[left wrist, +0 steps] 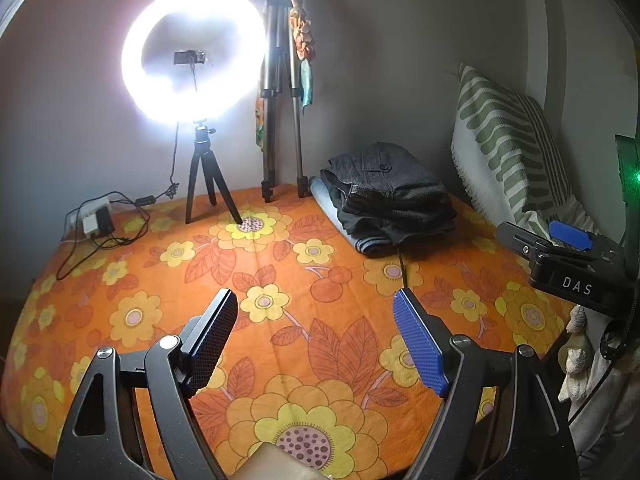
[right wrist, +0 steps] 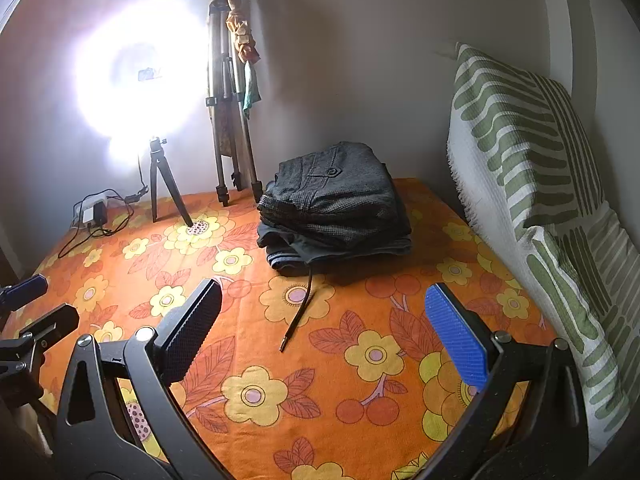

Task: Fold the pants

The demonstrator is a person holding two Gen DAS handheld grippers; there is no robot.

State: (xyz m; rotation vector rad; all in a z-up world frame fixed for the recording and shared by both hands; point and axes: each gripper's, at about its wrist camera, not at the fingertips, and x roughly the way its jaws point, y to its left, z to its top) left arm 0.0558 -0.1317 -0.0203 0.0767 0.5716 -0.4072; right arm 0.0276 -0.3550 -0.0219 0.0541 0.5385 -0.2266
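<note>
A stack of folded pants (left wrist: 390,200) (right wrist: 336,204) lies at the back right of the bed, dark grey checked pants on top, a light blue garment underneath. A black drawstring (right wrist: 298,312) trails from the stack toward me. My left gripper (left wrist: 316,320) is open and empty, hovering over the orange floral sheet (left wrist: 304,280), well short of the stack. My right gripper (right wrist: 324,320) is open and empty, above the sheet just in front of the drawstring's tip. The right gripper also shows in the left wrist view (left wrist: 568,256), and the left one at the left edge of the right wrist view (right wrist: 24,320).
A lit ring light on a small tripod (left wrist: 200,184) (right wrist: 160,184) stands at the back left, a folded tall tripod (left wrist: 280,120) (right wrist: 230,120) leans on the wall. A charger and cables (left wrist: 96,220) (right wrist: 94,212) lie far left. A green-striped pillow (left wrist: 508,148) (right wrist: 540,200) stands on the right.
</note>
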